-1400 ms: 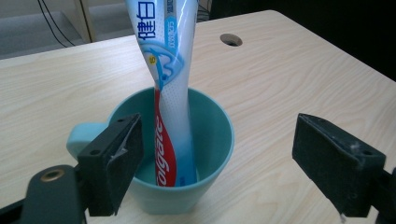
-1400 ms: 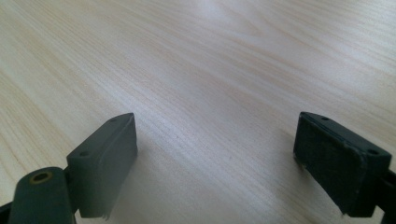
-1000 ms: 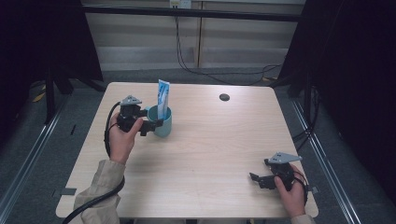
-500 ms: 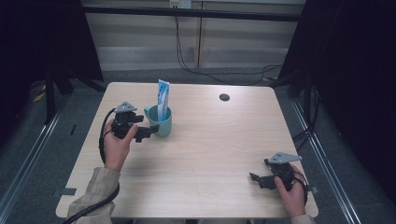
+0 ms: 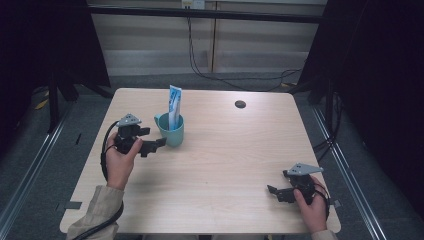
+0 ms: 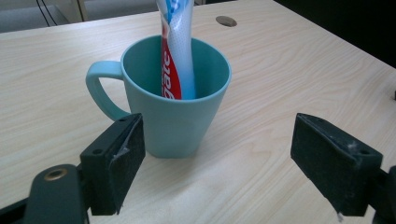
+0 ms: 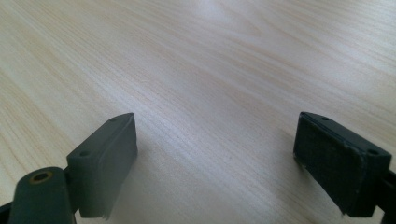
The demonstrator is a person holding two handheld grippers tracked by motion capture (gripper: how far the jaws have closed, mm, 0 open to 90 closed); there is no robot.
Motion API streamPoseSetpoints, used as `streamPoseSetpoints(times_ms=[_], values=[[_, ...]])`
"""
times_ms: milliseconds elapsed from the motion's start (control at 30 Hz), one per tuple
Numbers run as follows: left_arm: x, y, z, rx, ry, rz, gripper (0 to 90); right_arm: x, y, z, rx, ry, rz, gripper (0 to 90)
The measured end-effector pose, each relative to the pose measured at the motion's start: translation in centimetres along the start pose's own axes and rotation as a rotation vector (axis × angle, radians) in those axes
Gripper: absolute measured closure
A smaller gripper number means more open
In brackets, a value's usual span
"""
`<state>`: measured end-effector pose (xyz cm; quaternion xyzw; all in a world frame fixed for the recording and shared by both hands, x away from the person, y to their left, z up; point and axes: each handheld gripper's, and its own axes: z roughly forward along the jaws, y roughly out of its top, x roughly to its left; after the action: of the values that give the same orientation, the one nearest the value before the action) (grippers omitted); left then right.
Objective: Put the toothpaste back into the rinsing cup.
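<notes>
Teal mug upright toward the far-left part of the table, handle turned to the left edge, with a toothpaste tube standing in it and leaning against the rim, its top well above the lip. Left gripper just beside the mug on the near-left side, jaws spread wide and empty; in the left gripper view one pad low at the foot of the mug on the handle side, the other pad off to the far side, apart from the wall. Right gripper parked near the near-right corner, likewise spread wide over bare wood, holding nothing. Likely trouble from here: a nudge from the near pad against the base, enough to slide or tip a light mug made top-heavy by the tall tube. Also possible: a closing on the handle side alone, twisting the mug round instead of gripping it. A tilt while lifting, and the tube likely to topple out over the rim. Small dark disc by the far edge, well clear of all this.
</notes>
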<state>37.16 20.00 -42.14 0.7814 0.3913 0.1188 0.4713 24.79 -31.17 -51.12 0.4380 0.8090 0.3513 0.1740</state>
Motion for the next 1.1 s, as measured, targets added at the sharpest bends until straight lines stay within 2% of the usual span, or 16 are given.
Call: streamPoseSetpoints(times_ms=[567,1100], values=[[0.4,-2.3,-0.1,0.01,0.001,-0.017,18.0,0.0,0.0,0.0,0.0,0.0,0.0,13.1],[0.5,-4.7,0.2,0.04,0.002,-0.018,18.3,0.0,0.0,0.0,0.0,0.002,-0.002,13.1]])
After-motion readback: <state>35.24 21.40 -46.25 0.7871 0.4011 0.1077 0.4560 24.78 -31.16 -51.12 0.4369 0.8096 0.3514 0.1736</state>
